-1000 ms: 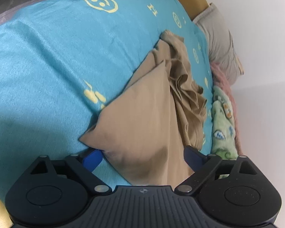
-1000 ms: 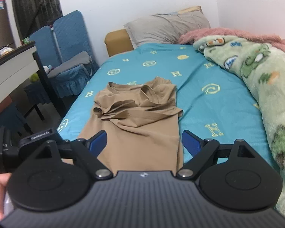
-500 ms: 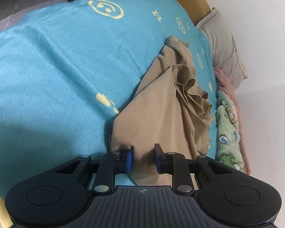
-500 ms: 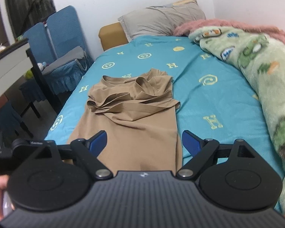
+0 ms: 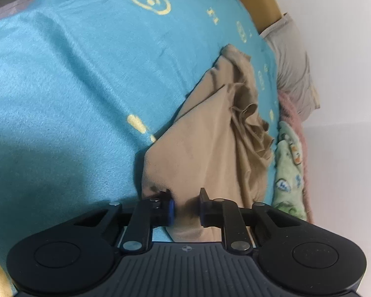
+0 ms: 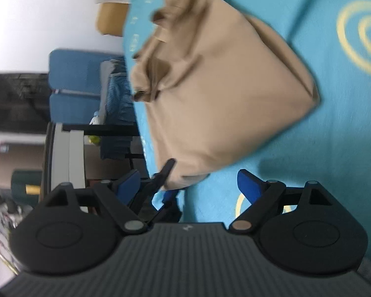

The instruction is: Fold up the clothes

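Note:
A tan shirt (image 5: 210, 148) lies on the blue bedspread (image 5: 74, 86), its upper part bunched toward the pillows. My left gripper (image 5: 185, 208) is shut on the shirt's near hem corner and lifts it slightly. In the right wrist view the shirt (image 6: 222, 86) fills the upper middle, and the picture is rolled sideways and blurred. My right gripper (image 6: 189, 185) is open, with its fingers over the bedspread (image 6: 334, 148) just below the shirt's near corner. The left gripper's fingers (image 6: 164, 173) show there, pinching the hem.
A grey pillow (image 5: 291, 61) and a tan headboard (image 5: 257, 2) are at the bed's far end. A green and pink blanket (image 5: 289, 173) lies along the right side by the white wall. Blue chairs (image 6: 74, 86) and a desk (image 6: 69, 153) stand beside the bed.
My left gripper has stayed shut on the hem corner and pulled it up a little. My right gripper has rolled sideways and dropped close to the shirt's near corner, still open.

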`<state>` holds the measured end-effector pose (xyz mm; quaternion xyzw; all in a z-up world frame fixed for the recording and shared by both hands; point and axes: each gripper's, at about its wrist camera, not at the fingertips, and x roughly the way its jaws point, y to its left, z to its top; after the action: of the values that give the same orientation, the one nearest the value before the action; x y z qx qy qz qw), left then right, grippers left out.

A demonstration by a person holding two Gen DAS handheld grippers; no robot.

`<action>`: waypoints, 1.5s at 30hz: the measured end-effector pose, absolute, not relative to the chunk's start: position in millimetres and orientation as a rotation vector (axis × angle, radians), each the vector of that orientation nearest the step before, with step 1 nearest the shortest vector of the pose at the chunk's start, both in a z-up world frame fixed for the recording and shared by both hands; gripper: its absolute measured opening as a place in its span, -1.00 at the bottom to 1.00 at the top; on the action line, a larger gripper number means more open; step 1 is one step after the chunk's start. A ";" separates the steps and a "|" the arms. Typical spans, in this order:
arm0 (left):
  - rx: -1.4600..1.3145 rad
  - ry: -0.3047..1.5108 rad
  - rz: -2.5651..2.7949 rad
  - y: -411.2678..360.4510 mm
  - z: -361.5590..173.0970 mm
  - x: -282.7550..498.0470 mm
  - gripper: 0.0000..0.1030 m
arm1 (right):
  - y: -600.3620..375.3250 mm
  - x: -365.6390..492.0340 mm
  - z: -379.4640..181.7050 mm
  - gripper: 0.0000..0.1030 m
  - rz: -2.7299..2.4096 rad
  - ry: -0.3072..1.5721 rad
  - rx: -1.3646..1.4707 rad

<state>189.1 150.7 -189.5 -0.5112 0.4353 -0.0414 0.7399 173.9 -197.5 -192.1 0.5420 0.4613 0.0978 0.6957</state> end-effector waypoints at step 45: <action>-1.154 0.763 -0.277 154.9 -41.7 33.3 -0.81 | -245.9 56.5 -24.4 -0.84 0.119 0.639 0.914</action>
<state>33.3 154.9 -41.7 -0.5303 0.3507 -0.1273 0.7613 56.5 -245.9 -24.4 0.4336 0.3029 0.0566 0.8468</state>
